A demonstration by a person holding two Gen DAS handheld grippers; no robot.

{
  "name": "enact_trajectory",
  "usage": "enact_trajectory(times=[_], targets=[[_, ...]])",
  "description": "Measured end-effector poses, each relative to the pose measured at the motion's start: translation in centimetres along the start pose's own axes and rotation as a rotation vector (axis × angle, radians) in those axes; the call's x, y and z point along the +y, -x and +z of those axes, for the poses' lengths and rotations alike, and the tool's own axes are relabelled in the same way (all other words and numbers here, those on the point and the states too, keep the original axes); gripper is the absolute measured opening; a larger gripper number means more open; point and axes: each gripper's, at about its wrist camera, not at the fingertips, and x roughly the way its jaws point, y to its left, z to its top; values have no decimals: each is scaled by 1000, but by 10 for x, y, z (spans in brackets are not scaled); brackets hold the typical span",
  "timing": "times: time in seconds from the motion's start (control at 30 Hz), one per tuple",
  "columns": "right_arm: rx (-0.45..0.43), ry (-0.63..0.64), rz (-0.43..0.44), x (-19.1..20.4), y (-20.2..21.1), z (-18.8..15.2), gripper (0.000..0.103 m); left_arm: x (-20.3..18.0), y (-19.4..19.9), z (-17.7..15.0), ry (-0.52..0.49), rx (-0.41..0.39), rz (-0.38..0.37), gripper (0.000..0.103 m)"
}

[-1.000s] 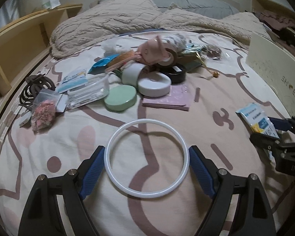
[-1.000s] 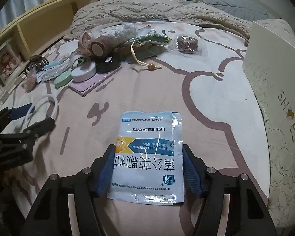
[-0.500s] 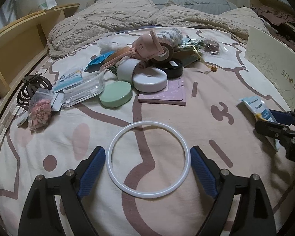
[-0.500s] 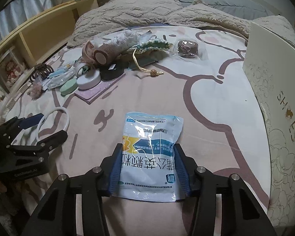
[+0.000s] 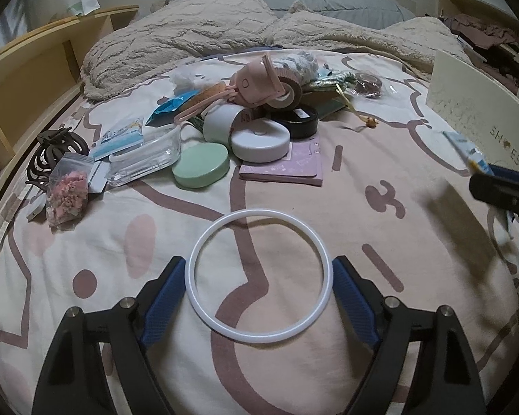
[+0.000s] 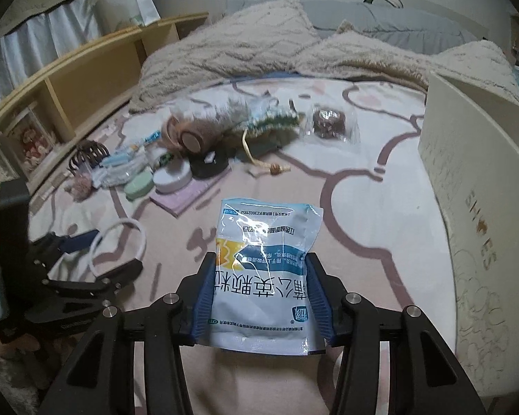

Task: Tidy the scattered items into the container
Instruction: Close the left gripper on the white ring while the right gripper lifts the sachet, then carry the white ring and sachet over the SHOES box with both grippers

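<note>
One sachet point(image 6: 259, 269) now lifted, pinched in right jaws; left jaws closing around one ring point(image 5: 258, 278).

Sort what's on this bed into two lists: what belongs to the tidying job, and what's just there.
Job:
- packet, gripped in the right gripper
- white ring, between the left gripper jaws
- box
- green case
- white puck
- black tape
- hair claw

Just there:
- blanket
- shelf
</note>
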Motion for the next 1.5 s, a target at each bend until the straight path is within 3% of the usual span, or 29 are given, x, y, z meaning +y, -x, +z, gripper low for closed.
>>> enact_trajectory(times=[0.63, 1.03, 1.2, 1.33, 1.5], targets=[[-172, -53, -13, -18, 53, 44, 51, 0, 37, 11, 48, -117, -53, 85], [-309, -105, -80, -43, 89, 88, 51, -15, 42, 15, 30, -127, -82, 85], [-352, -149, -122, -62, 104, 107, 51, -25, 50, 21, 14, -169, -45, 85], [-383, -201, -141, -82, 117, 112, 51, -32, 57, 29, 16, -195, -58, 85], [-366, -217, -226, -108, 124, 100, 51, -52, 66, 43, -7, -220, -97, 85]])
